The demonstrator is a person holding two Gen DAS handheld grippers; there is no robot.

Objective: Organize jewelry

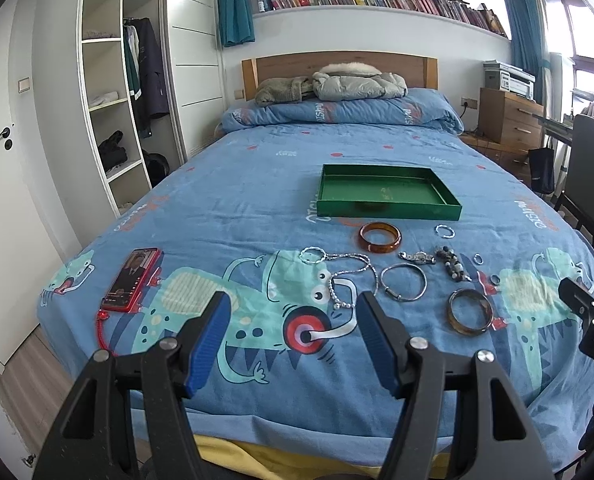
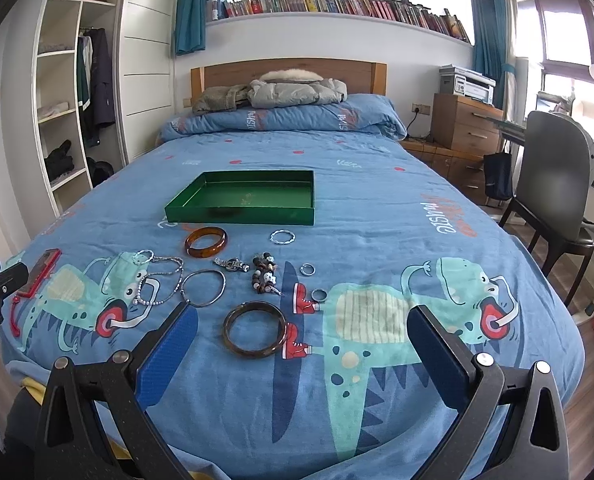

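My left gripper [image 1: 291, 312] has its fingers [image 1: 211, 340] spread apart and holds nothing; it hangs above the bed [image 1: 237, 200], near the pearl chain [image 1: 339, 292]. My right gripper [image 2: 303, 328] is spread wider, also with nothing between the pads, and the dark bangle [image 2: 255, 334] lies on the cover between them, untouched. Further out lie the thin bangle [image 2: 203, 287], the beads [image 2: 265, 276] and the amber bangle [image 2: 205, 242]. Behind them stands the green tray [image 2: 241, 216]. A phone [image 1: 133, 280] lies at the left.
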